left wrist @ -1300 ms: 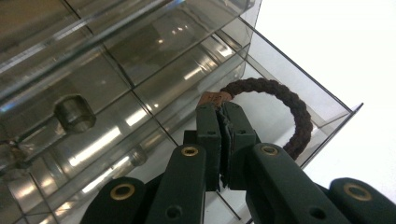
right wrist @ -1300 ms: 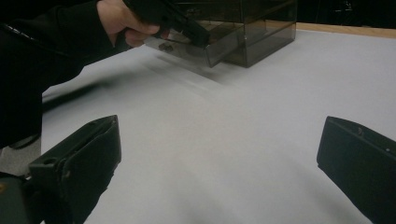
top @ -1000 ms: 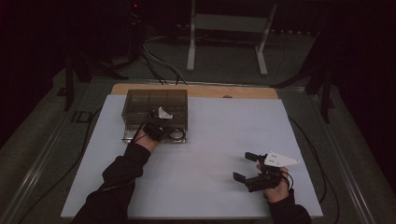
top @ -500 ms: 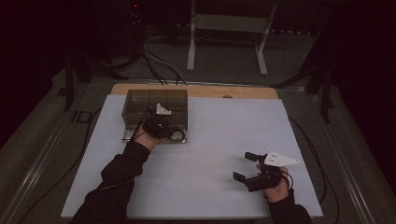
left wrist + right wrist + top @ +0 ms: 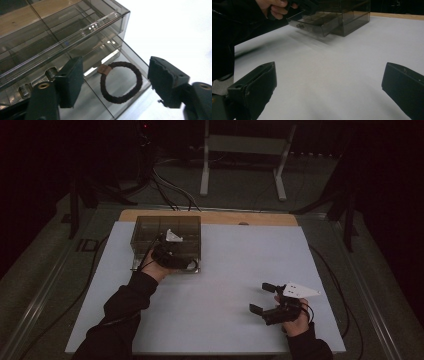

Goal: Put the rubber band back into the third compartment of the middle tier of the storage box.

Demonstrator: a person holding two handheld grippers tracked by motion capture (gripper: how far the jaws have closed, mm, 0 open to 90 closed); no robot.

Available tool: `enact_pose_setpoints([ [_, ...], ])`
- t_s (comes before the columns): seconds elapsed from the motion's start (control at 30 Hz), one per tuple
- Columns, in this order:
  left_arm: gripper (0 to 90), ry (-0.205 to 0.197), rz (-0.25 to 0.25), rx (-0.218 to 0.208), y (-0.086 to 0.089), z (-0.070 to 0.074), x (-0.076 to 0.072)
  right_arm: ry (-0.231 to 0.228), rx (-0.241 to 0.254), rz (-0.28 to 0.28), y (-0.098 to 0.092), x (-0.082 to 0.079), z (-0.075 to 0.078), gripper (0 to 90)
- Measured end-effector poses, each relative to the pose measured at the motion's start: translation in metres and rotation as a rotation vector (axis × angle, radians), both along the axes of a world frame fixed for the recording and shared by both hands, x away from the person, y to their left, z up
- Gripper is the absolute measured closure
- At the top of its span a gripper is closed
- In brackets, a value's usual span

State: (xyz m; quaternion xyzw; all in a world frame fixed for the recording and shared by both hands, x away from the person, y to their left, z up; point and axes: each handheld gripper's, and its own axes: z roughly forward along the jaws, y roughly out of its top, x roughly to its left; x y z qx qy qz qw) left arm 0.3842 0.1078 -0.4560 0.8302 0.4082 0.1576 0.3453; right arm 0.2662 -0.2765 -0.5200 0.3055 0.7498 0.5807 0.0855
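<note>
A smoky clear drawer box (image 5: 165,232) stands at the table's back left with its lower drawer (image 5: 87,100) pulled out. A brown hair tie (image 5: 117,100) lies flat on the drawer's floor. My left gripper (image 5: 172,252) hangs over that drawer. Its jaws have just been opening, and in the left gripper view my left gripper (image 5: 117,83) stands wide with the hair tie below the gap, the pads clear of it. My right gripper (image 5: 260,297) rests at the front right, open and empty, also seen close up as my right gripper (image 5: 329,87).
The white table top (image 5: 235,265) stretches between the two hands. The right gripper view has the drawer box (image 5: 352,15) and the left hand (image 5: 274,7) far off. A wooden strip (image 5: 250,217) runs along the back edge; stands and cables lie on the floor behind.
The left hand has shifted only slightly at the front of the drawer box. The right hand and its gripper have kept still.
</note>
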Motion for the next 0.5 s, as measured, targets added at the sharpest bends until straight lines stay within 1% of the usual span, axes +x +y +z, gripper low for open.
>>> enact_pose_setpoints([
  [0.07, 24.1, 0.004, -0.014, 0.004, -0.0011, 0.0017, -0.0014, -0.003, -0.002, 0.001, 0.0003, -0.0004, 0.0002, 0.0],
  [0.1, 18.2, 0.001, -0.015, 0.005, -0.0016, 0.0027, -0.0022, -0.004, -0.003, 0.001, 0.0004, -0.0003, 0.0003, 0.0],
  [0.13, 16.1, 0.002, -0.020, -0.006, -0.0013, 0.0036, -0.0029, -0.003, -0.002, 0.000, 0.0004, -0.0001, 0.0003, 0.0],
  [0.17, 15.7, 0.007, -0.020, -0.015, -0.0010, 0.0044, -0.0033, 0.000, -0.001, 0.000, 0.0005, 0.0001, 0.0001, 0.0],
  [0.2, 13.1, 0.009, -0.011, -0.018, -0.0010, 0.0049, -0.0036, 0.000, -0.002, 0.000, 0.0005, 0.0001, 0.0000, 0.0],
  [0.27, 11.3, 0.012, -0.020, -0.013, -0.0006, 0.0059, -0.0038, -0.003, -0.006, 0.002, 0.0008, -0.0001, 0.0001, 0.0],
  [0.33, 9.6, 0.011, -0.020, -0.023, 0.0001, 0.0064, -0.0044, 0.000, -0.004, 0.001, 0.0008, 0.0002, 0.0001, 0.0],
  [0.4, 7.1, 0.014, -0.024, -0.023, 0.0009, 0.0072, -0.0051, 0.001, -0.005, 0.002, 0.0008, 0.0001, -0.0001, 0.0],
  [0.43, 5.8, 0.017, -0.033, -0.025, 0.0008, 0.0074, -0.0056, -0.001, -0.006, 0.001, 0.0007, 0.0001, 0.0000, 0.0],
  [0.47, 4.1, 0.017, -0.031, -0.022, 0.0008, 0.0076, -0.0060, -0.002, -0.005, 0.001, 0.0007, 0.0002, 0.0000, 0.0],
  [0.5, 3.1, 0.016, -0.037, -0.032, 0.0013, 0.0077, -0.0067, 0.000, -0.004, 0.000, 0.0007, 0.0004, 0.0000, 0.0],
])
